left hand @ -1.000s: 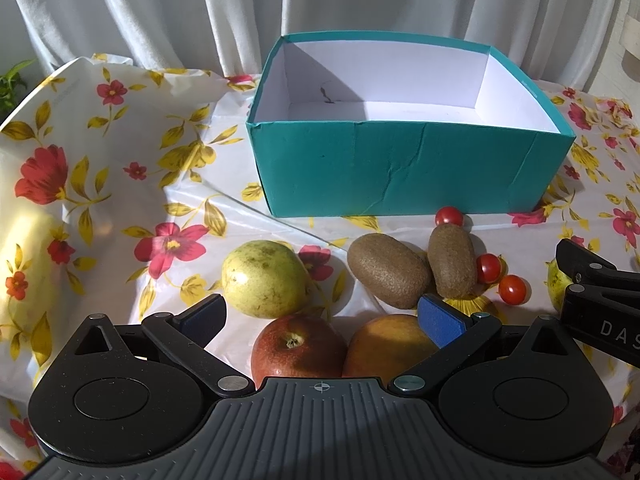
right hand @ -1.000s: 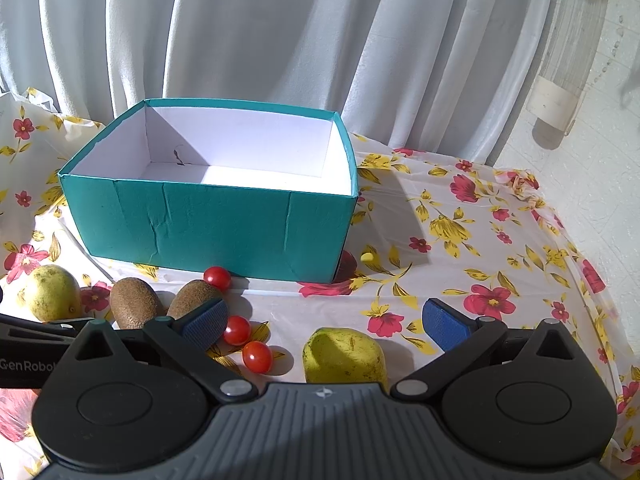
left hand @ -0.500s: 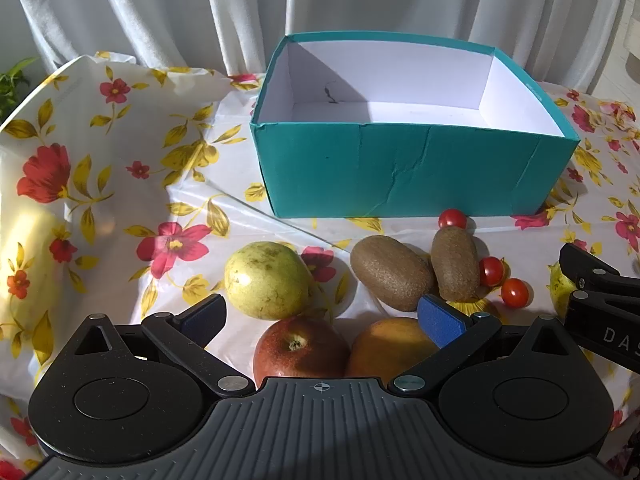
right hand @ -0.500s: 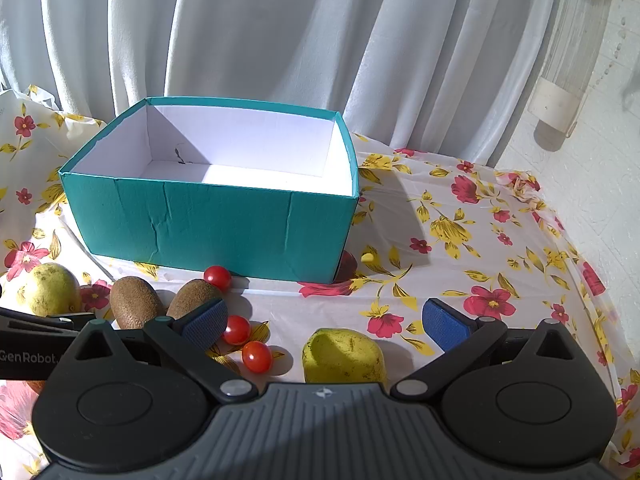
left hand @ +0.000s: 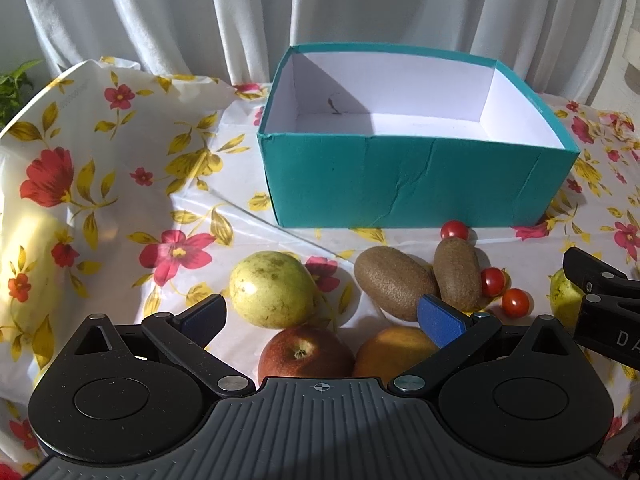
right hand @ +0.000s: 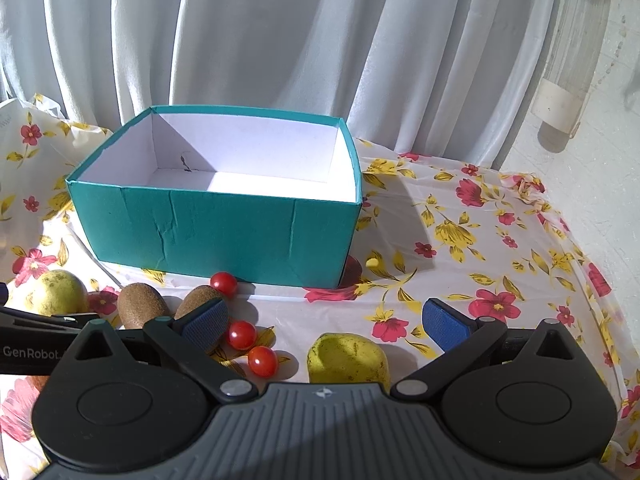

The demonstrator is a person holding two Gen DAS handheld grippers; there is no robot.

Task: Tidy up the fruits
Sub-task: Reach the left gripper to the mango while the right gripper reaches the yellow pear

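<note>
An empty teal box [left hand: 416, 184] with a white inside stands on the floral tablecloth; it also shows in the right wrist view [right hand: 216, 232]. In front of it lie a green pear [left hand: 274, 288], a red apple [left hand: 306, 354], an orange fruit [left hand: 394, 352], two kiwis [left hand: 392, 282] [left hand: 456, 272] and three cherry tomatoes [left hand: 492, 280]. My left gripper [left hand: 322, 316] is open and empty above the apple and the orange fruit. My right gripper [right hand: 324, 324] is open and empty above a second yellow-green pear [right hand: 348, 358].
White curtains hang behind the table. A white wall with a clear cylinder [right hand: 568, 60] is on the right. A green plant [left hand: 12, 88] shows at the far left. The tablecloth [right hand: 480, 240] right of the box holds no fruit.
Both grippers have lifted and drawn back a little, so the box and fruits sit lower in both views. Both stay open. No fruit has moved.
</note>
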